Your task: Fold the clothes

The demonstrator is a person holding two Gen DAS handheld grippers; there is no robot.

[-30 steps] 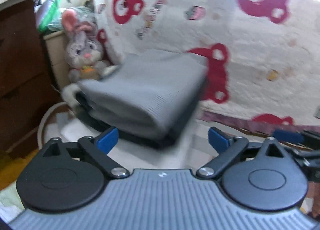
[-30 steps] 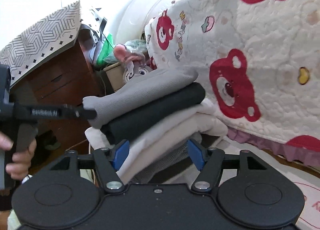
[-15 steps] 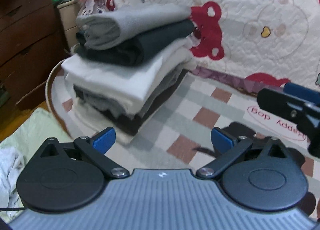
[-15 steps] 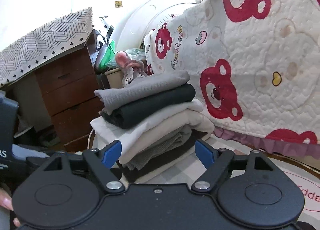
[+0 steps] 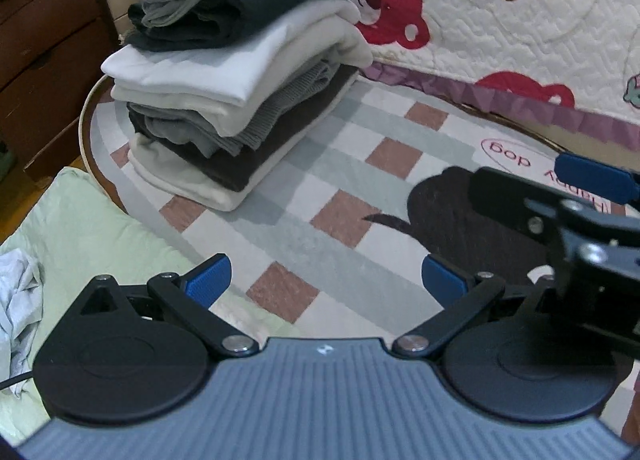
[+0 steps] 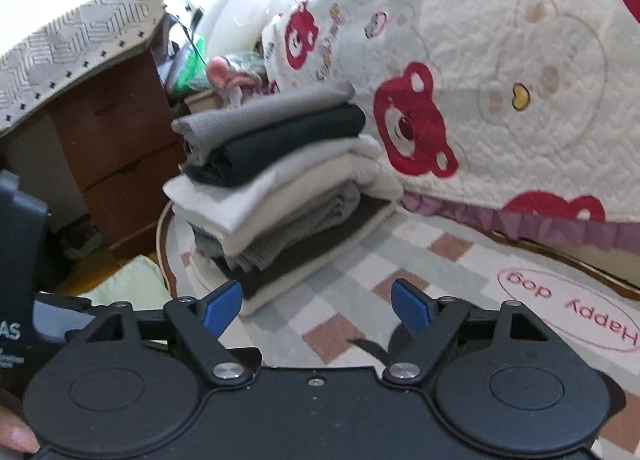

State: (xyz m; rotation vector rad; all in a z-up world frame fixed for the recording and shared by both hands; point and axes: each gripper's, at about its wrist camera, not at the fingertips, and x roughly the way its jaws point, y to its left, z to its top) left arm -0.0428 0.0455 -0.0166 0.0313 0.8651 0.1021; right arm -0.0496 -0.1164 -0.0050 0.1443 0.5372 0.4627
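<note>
Standing on the checked rug point(image 5: 352, 131), the stack of folded clothes point(image 5: 240, 71) sits close to the bear-print quilt point(image 5: 500, 11), a grey piece on top, a dark one under it, then white, grey knit, brown and cream layers. The left gripper point(image 5: 326, 280) hovers over the rug well apart from the pile, its jaws spread wide and holding nothing. The right gripper point(image 6: 316, 306) is beside it, jaws likewise apart and empty. A crumpled pale garment point(image 5: 18, 300) lies on a green cloth point(image 5: 92, 227) at the left.
</note>
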